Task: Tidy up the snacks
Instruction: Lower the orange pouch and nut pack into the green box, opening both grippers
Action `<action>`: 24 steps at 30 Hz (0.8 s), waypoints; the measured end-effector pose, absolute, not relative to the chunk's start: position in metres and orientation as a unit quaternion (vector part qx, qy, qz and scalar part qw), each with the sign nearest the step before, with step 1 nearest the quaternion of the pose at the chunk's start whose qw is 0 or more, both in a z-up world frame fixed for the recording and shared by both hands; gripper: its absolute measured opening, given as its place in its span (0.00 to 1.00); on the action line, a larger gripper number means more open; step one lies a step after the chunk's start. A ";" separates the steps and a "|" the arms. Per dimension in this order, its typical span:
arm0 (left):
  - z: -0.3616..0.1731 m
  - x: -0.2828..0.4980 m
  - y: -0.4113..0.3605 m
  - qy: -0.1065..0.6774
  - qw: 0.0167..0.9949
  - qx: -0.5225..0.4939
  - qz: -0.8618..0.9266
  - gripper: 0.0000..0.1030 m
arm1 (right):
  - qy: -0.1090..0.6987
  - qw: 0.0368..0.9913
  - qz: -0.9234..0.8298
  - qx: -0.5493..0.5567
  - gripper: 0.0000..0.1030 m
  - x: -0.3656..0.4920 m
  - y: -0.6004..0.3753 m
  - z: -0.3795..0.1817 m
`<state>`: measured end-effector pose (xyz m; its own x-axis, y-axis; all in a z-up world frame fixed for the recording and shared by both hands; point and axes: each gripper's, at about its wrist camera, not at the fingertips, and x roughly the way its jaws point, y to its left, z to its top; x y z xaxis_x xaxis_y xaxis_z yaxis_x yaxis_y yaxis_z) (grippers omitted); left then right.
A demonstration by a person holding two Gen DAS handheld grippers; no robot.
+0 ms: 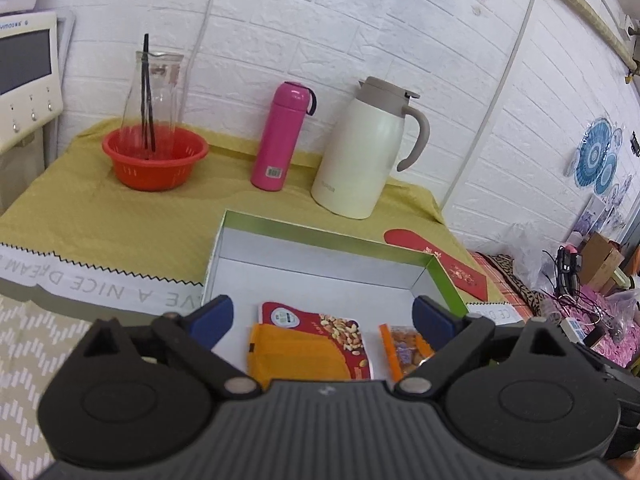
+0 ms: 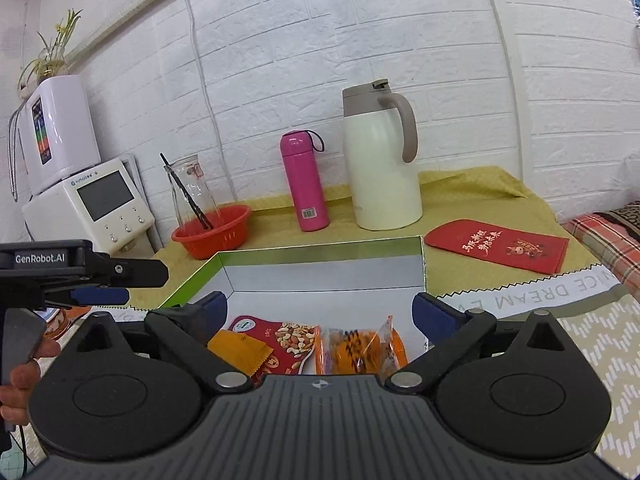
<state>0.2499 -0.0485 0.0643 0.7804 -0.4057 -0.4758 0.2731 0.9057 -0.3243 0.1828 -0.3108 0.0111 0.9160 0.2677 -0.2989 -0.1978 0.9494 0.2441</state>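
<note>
An open white box with a green rim (image 1: 320,236) (image 2: 320,254) sits on the table. Inside lie a red nut packet (image 1: 340,328) (image 2: 292,340), a small orange sachet (image 1: 288,356) (image 2: 240,348) on top of it, and a clear orange snack packet (image 1: 404,348) (image 2: 360,348) to their right. My left gripper (image 1: 322,312) is open and empty above the box's near end; it also shows side-on in the right wrist view (image 2: 100,294). My right gripper (image 2: 320,308) is open and empty over the snacks.
At the back stand a red basket (image 1: 154,160) (image 2: 214,232) holding a glass carafe (image 1: 154,92), a pink flask (image 1: 280,136) (image 2: 304,180) and a cream thermos jug (image 1: 364,148) (image 2: 384,160). A red envelope (image 2: 500,244) (image 1: 440,260) lies right of the box. A white appliance (image 2: 104,204) stands left.
</note>
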 end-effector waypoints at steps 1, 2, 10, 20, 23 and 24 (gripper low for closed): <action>0.065 0.248 -0.048 0.276 0.936 -0.120 -0.181 0.91 | 0.166 0.973 0.119 0.107 1.00 0.182 -0.311 0.012; 0.066 0.246 -0.047 0.276 0.936 -0.119 -0.181 0.91 | 0.166 0.973 0.118 0.109 1.00 0.180 -0.312 0.013; 0.083 0.220 -0.046 0.269 0.938 -0.113 -0.187 0.91 | 0.160 0.973 0.119 0.114 1.00 0.153 -0.314 0.026; 0.086 0.164 -0.041 0.269 0.934 -0.128 -0.195 0.91 | 0.136 0.980 0.118 0.089 1.00 0.084 -0.309 0.035; 0.078 0.146 -0.038 0.270 0.934 -0.135 -0.193 0.91 | 0.140 0.978 0.119 0.094 1.00 0.065 -0.308 0.027; 0.074 0.140 -0.037 0.272 0.933 -0.137 -0.192 0.91 | 0.143 0.978 0.120 0.098 1.00 0.061 -0.308 0.024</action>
